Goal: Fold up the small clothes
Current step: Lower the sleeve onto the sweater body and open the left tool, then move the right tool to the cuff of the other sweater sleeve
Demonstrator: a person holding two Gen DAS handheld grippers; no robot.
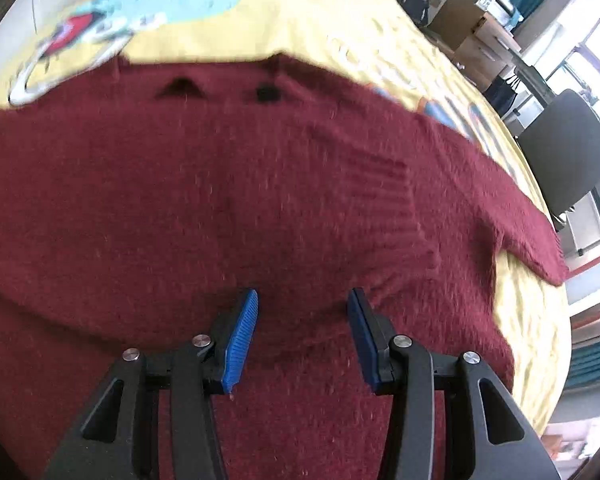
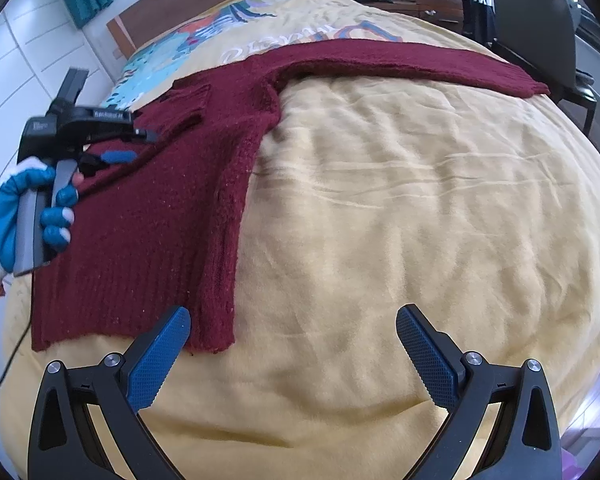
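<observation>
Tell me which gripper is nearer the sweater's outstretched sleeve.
Left. The left gripper hovers open over the sweater body, beside where the sleeve begins. The right gripper is open over bare blanket by the hem.

Maroon knit sweater [image 2: 148, 216], flat, one sleeve outstretched

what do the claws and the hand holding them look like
Both claws, left and right, have black angular linkage arms with silver pivot bolts and ribbed blue pads. The hand wears a blue-and-white glove around a grey handle, with a thin black cable trailing below.
</observation>
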